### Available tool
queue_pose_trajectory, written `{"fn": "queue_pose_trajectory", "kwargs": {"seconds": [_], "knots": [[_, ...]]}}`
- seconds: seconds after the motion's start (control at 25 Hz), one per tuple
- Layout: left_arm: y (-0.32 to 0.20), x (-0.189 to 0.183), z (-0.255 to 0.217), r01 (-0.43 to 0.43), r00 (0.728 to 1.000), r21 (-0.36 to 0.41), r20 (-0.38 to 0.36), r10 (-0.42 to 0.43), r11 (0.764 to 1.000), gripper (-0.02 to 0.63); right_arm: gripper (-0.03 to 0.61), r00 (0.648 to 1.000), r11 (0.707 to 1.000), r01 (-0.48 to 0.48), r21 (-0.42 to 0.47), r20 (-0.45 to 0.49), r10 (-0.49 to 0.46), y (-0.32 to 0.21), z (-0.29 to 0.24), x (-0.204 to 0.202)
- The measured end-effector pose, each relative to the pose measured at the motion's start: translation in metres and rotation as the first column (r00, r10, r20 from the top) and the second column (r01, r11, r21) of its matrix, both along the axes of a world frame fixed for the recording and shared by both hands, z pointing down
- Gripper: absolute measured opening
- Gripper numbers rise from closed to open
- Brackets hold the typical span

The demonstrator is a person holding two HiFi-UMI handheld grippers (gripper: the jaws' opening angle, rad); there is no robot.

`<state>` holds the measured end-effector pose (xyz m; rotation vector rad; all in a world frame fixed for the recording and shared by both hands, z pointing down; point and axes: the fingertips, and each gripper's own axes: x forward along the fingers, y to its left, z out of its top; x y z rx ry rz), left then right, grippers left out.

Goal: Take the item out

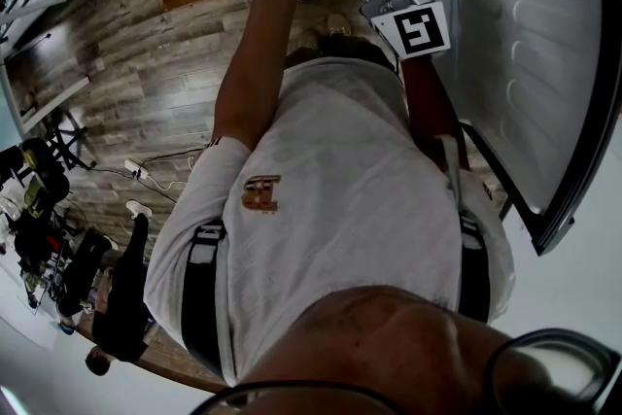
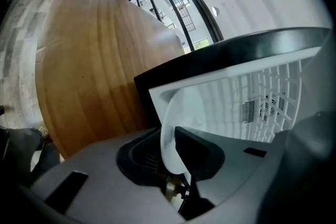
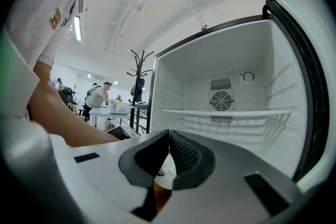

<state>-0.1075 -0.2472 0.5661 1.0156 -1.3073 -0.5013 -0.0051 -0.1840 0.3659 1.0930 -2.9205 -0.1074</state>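
The left gripper (image 2: 169, 136) is clamped on a thin white plate (image 2: 176, 107), which stands on edge between its jaws, both dark pads against it. The plate is at the left side of the small fridge's (image 2: 226, 55) open mouth. Whether it is just inside or just in front of the opening cannot be told.

The right gripper (image 3: 169, 136) is clenched with its jaw tips touching and nothing between them. It points level into the fridge. The white inside holds a wire shelf (image 3: 226, 112), with a round fan grille (image 3: 221, 100) on the far wall.

In the head view the fridge door (image 1: 525, 44) stands swung open on the right, its white moulded lining facing the person in a white shirt (image 1: 340, 190).

A round wooden table top (image 2: 89, 60) sits just left of the fridge. The floor (image 1: 146, 83) is grey-brown wood plank, with a power strip and cables (image 1: 146, 175) lying on it at the left.

Beyond the fridge the room has a white ceiling with a strip light (image 3: 77, 28), black-framed glazing (image 2: 173, 2), a coat stand (image 3: 137, 71), and people at a far table (image 3: 97, 96).
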Motion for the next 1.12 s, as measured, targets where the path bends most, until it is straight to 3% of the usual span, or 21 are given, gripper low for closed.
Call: {"fn": "queue_pose_trajectory", "kwargs": {"seconds": [0.4,0.6,1.12], "knots": [[0.005,-0.002,-0.013,-0.010,1.000,0.055,-0.005,0.011,0.998,0.051,0.034,1.000,1.000,-0.006,0.003,-0.004,0.006,0.009,-0.006,-0.004],[0.006,-0.005,-0.019,0.011,0.999,0.131,-0.036,-0.007,0.991,0.030,0.034,1.000,1.000,-0.013,0.000,-0.010,0.013,0.013,-0.006,-0.005],[0.022,-0.002,-0.030,-0.005,0.997,0.205,-0.078,0.021,0.979,0.026,0.034,1.000,1.000,-0.011,-0.006,-0.020,0.011,0.028,-0.007,-0.006]]}}
